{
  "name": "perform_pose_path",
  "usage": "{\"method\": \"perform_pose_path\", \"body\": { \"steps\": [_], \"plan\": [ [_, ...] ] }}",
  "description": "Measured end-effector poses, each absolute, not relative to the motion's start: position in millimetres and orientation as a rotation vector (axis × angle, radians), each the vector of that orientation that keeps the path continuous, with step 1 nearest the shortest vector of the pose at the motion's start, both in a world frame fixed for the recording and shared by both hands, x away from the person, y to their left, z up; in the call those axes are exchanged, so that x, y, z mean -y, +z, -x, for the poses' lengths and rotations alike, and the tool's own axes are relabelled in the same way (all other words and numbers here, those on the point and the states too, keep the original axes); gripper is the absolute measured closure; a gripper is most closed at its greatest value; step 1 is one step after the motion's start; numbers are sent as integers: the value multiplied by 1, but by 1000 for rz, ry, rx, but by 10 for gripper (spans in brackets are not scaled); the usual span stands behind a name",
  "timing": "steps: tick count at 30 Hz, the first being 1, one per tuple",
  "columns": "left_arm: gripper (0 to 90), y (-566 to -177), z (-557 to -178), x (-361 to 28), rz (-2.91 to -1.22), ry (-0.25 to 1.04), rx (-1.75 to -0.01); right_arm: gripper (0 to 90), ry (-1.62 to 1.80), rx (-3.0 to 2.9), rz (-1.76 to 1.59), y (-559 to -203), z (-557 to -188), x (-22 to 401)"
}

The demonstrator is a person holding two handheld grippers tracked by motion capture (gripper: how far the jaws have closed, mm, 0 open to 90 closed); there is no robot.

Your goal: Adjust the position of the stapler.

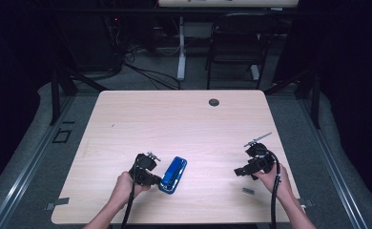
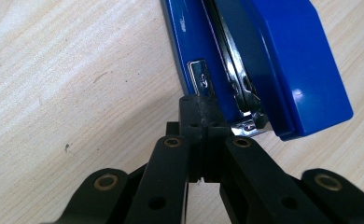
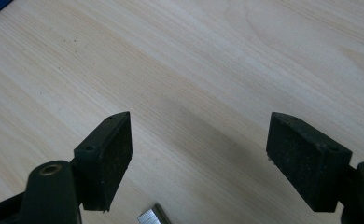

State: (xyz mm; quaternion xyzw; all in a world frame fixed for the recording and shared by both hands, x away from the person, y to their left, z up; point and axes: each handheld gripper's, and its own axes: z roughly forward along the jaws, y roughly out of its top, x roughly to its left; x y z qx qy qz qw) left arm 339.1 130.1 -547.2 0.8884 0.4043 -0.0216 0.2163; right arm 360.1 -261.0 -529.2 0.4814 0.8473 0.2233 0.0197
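A blue stapler (image 1: 173, 174) lies on the wooden table (image 1: 174, 124) near the front edge. In the left gripper view the stapler (image 2: 283, 56) shows its blue body and metal magazine side by side. My left gripper (image 1: 158, 181) is just left of it, with the jaws shut together. Its tips (image 2: 203, 109) rest at the stapler's near end, beside a small metal tab (image 2: 200, 78). My right gripper (image 1: 243, 167) is held over the table's right side, open, with bare wood between its pads (image 3: 199, 120). A short strip of staples (image 1: 247, 191) lies near it, also seen as the strip of staples (image 3: 151, 217).
A dark round grommet (image 1: 214, 102) sits near the table's far edge. Beyond the table stand a black chair (image 1: 236, 43) and a white desk leg (image 1: 180, 47), with cables on the floor. A person's hands come in from the bottom edge.
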Motion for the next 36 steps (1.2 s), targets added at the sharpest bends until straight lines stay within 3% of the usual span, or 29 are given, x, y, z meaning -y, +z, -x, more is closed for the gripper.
{"method": "perform_pose_path", "body": {
  "steps": [36],
  "plan": [
    [900,-548,-332,-119,-2439,-112,-1092,225,675,-2649,-1503,-531,-360,258]
  ]
}}
